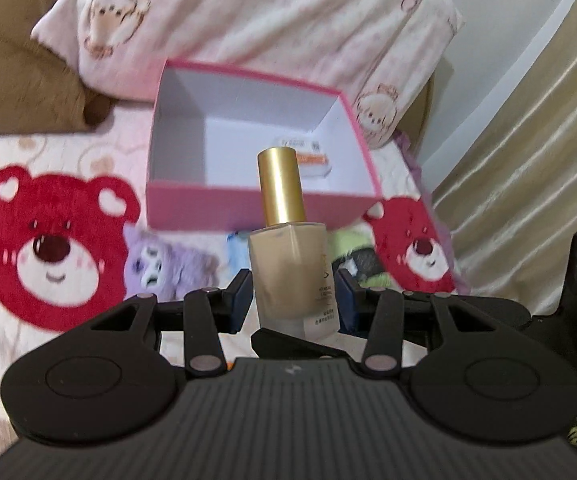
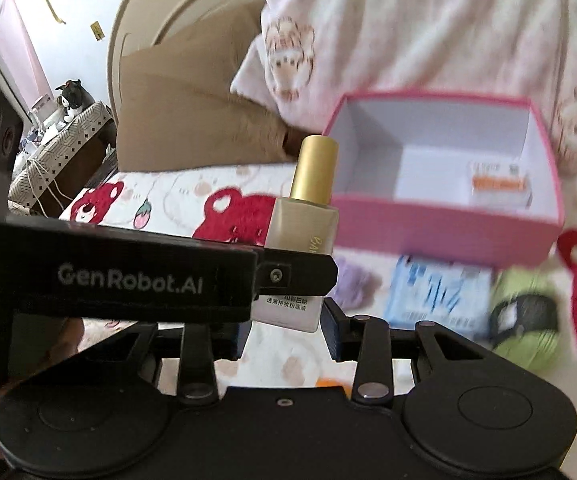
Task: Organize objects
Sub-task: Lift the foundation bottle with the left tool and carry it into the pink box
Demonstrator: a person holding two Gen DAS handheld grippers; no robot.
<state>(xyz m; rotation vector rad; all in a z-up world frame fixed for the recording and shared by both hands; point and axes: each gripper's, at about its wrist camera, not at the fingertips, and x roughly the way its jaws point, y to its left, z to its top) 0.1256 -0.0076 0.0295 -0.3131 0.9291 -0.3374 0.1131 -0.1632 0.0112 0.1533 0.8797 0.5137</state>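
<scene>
My left gripper [image 1: 294, 294] is shut on a beige foundation bottle [image 1: 293, 276] with a gold cap, held upright above the bed in front of an open pink box [image 1: 260, 204]. The box holds one small white and orange packet [image 1: 314, 160]. In the right wrist view the same bottle [image 2: 302, 240] is clamped by the left gripper's black finger [image 2: 296, 274], left of the pink box [image 2: 444, 232] with the packet [image 2: 498, 186] inside. My right gripper [image 2: 284, 324] is open and empty, just below and behind the bottle.
On the bear-print bedspread [image 1: 52, 240] in front of the box lie a blue and white packet [image 2: 438, 294] and a green and black object [image 2: 524, 320]. A pink pillow [image 1: 256, 20] and a brown cushion [image 2: 192, 120] lie behind the box. A curtain [image 1: 528, 160] hangs at right.
</scene>
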